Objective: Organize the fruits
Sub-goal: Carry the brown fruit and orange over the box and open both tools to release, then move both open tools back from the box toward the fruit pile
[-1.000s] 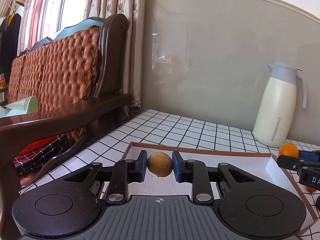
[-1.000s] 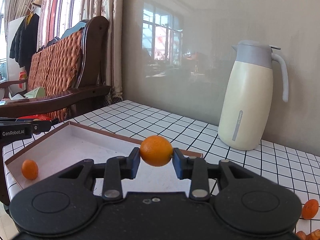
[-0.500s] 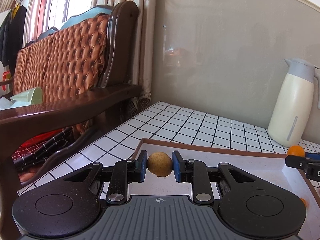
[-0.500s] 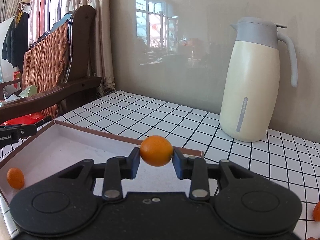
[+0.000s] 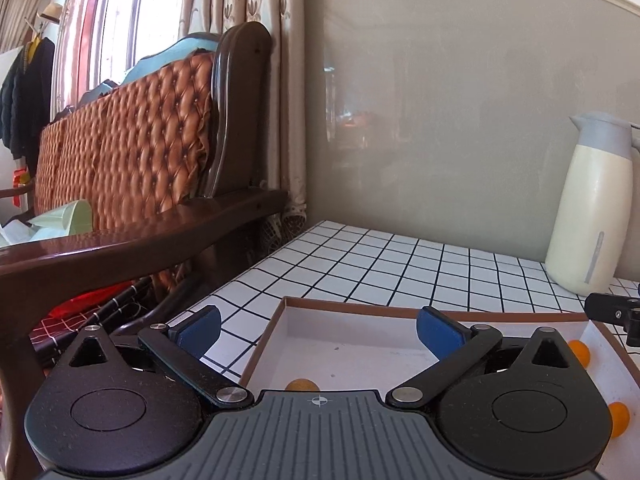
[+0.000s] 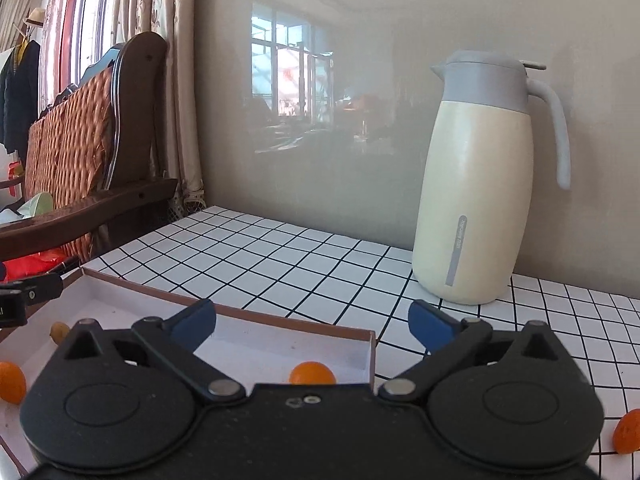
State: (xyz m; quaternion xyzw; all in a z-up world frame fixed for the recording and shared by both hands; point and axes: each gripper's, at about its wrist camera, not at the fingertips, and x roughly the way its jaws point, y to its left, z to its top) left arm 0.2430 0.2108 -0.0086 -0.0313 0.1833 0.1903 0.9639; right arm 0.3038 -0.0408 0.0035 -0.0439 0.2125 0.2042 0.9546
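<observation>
Two wrist cams, both looking fwd along black two-finger grippers w/ blue pads, over a white tiled table (image 5: 360, 264) w/ a black grid. Landmark: a shallow white box (image 5: 360, 350) w/ a brown rim, lying flat on the table.

Left wrist view: the left gripper (image 5: 318, 326) is spread wide; its jaws have just been opening and nothing is between them. Its left pad sits over bare tiles just outside the box's left wall, its right pad over the box floor. A yellowish-brown fruit (image 5: 302, 385) lies on the box floor at the near edge, half hidden by the gripper body. Two small orange fruits show in the box's right part, one further back (image 5: 579, 351) and one nearer (image 5: 618, 420); both are partly cut off by the gripper. The tip of the right gripper pokes in over the box's right rim.

Right wrist view: the right gripper (image 6: 312, 324) is also spread wide, jaws just been opening, nothing pinched. An orange fruit (image 6: 312, 374) rests on the box (image 6: 260, 354) floor near its right wall, below the open jaws, lower half hidden. Further left in the box lie a second orange fruit (image 6: 11, 382) and the yellowish-brown fruit (image 6: 59, 331). Outside the box, to its right on the tiles, sits one more orange fruit (image 6: 628, 431).

Behind the box, by the grey wall, stands a cream jug (image 6: 476, 184) w/ a grey lid and handle, upright. Left of the box, off the table, is a dark wood sofa (image 5: 132, 152) w/ brown tufted back.
</observation>
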